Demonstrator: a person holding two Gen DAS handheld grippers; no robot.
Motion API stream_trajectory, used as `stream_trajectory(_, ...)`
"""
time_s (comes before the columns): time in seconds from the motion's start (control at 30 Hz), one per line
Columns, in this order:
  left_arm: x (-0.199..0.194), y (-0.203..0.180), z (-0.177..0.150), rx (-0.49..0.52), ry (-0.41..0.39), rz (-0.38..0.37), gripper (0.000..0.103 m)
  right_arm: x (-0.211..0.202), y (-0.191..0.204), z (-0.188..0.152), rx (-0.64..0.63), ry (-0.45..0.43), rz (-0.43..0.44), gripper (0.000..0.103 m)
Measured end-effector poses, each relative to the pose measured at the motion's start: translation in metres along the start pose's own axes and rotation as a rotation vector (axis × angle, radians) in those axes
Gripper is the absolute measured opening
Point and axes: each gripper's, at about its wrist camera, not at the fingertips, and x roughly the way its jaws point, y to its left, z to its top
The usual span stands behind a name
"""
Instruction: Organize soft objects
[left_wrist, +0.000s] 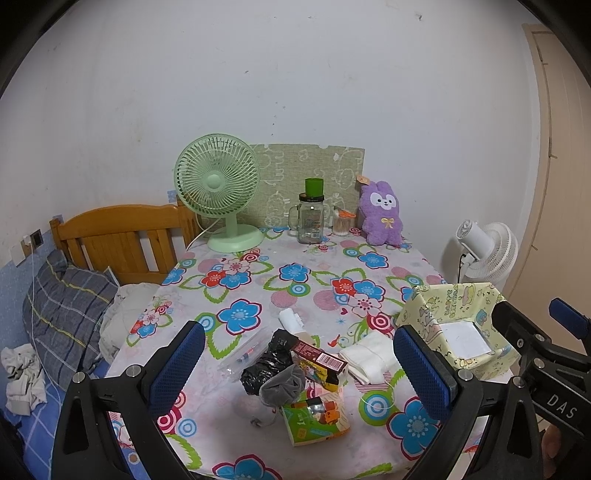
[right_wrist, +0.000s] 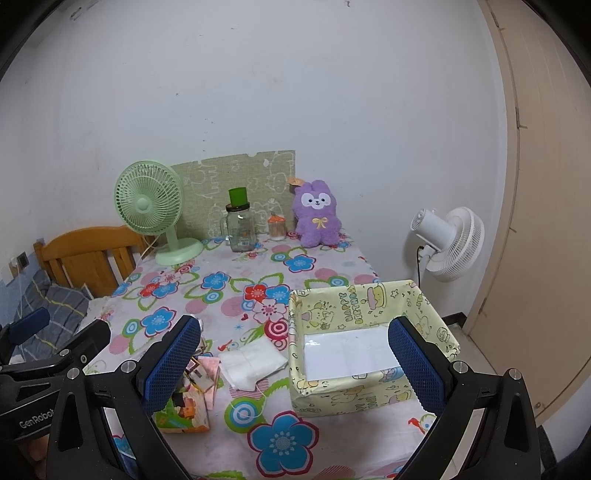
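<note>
While both hand-held grippers hang wide open and empty above the near edge of the bench (left_wrist: 258, 291), nothing soft has been picked up yet, so the step in hand looks like choosing a first item. Closest to the left hand-held gripper (left_wrist: 299, 365) lies a heap: a green packet (left_wrist: 314, 421), a grey sock (left_wrist: 282, 386) on top of it, a black bag (left_wrist: 264, 365) and a small red carton (left_wrist: 319, 360) crowded together and touching. Just right of the heap sits a folded white cloth (right_wrist: 253, 363), apart from the rest and flat on the bench. Beyond it, between the fingers of the right hand-held gripper (right_wrist: 295, 363), stands the yellow box (right_wrist: 369, 302), open at the top with only a white liner showing inside; it seems the likely place for soft things. A sound way to go would be to take the white cloth or the sock first, since each can be pinched without dragging its neighbours, closing the pads on a thick fold rather than a loose edge, then lifting clear before moving across to the box. Farther back, near the wall, a purple plush (left_wrist: 382, 214) sits upright beside a glass jar (left_wrist: 310, 221) and a green fan (left_wrist: 218, 192); reaching it means passing over the jar's side carefully.
</note>
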Motion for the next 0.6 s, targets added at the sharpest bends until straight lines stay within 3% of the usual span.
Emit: stream_trajectory(0.6,0.02,-0.003,-0.002,0.02,0.008,0.015,0.099,0.017,0.003,0.005,0.006,0.025,-0.004,0.103)
